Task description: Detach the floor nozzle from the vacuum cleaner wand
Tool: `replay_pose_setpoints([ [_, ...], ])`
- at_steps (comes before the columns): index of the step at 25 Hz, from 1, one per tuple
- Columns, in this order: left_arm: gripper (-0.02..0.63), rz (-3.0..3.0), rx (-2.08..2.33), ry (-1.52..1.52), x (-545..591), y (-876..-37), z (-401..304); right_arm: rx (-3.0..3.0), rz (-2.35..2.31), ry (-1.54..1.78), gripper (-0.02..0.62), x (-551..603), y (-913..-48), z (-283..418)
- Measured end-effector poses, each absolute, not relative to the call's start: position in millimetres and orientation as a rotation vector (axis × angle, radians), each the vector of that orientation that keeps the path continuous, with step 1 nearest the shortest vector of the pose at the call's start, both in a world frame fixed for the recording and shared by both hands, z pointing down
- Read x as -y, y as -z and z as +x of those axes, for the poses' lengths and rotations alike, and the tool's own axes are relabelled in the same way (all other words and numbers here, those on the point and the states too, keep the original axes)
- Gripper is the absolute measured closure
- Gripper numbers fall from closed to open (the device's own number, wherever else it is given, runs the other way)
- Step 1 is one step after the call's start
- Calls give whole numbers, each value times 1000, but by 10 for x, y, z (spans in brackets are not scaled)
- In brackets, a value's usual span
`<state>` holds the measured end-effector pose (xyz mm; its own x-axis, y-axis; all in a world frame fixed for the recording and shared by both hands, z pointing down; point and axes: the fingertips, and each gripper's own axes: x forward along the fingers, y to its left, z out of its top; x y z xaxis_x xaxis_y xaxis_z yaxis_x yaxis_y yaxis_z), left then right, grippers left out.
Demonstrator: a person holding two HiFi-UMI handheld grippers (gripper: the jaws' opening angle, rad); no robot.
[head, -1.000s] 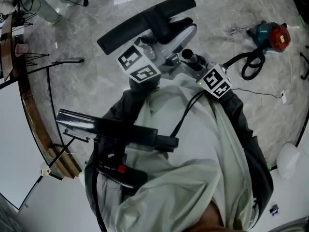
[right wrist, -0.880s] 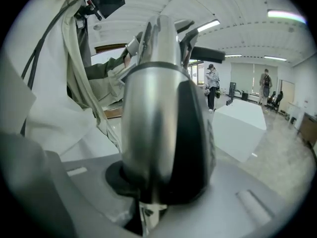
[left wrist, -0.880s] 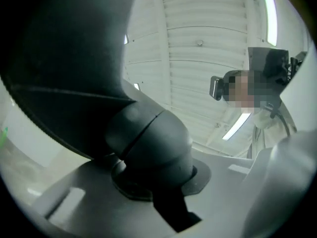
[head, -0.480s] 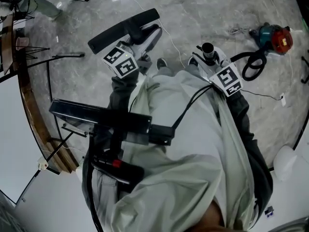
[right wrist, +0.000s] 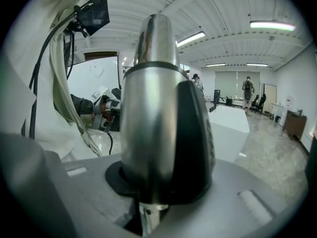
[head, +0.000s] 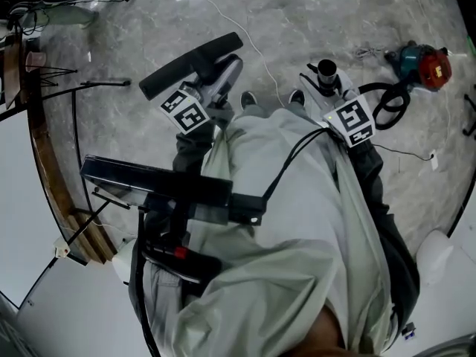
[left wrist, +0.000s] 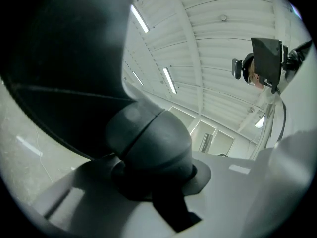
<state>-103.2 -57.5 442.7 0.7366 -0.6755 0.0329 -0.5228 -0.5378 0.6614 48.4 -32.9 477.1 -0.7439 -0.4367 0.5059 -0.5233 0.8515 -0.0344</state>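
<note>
Clamping the rounded grey neck [left wrist: 148,143] of the floor nozzle [head: 190,64], the jaws of our left gripper [head: 217,71] are closed on it from both sides, and the nozzle's long black head stretches off to the left above the pale marbled floor [head: 297,21]. Our right gripper [head: 321,88] has its jaws pressed onto the vacuum cleaner wand [right wrist: 158,108], a bright metal tube with a black collar down one side that stands up between them. Seen from the head view, nozzle and wand are well apart, one in each gripper, with our shoes and the floor showing between them. The only markings we can make out are the black-and-white square patterns on the left marker cube [head: 186,114] and the right marker cube [head: 353,123]; they carry no letters. Farther out, a red and teal power tool [head: 420,58] lies on the floor at the upper right beside a loop of black cable [head: 387,103]. Across the hall, two people [right wrist: 246,90] stand under long ceiling lights [right wrist: 272,25].
</note>
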Motion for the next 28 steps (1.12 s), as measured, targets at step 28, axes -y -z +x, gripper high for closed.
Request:
replay_pose_setpoints([
  [28,532,2210,799,602,562,-4171,-921,2524,587,-227,497,146,-4863,419],
])
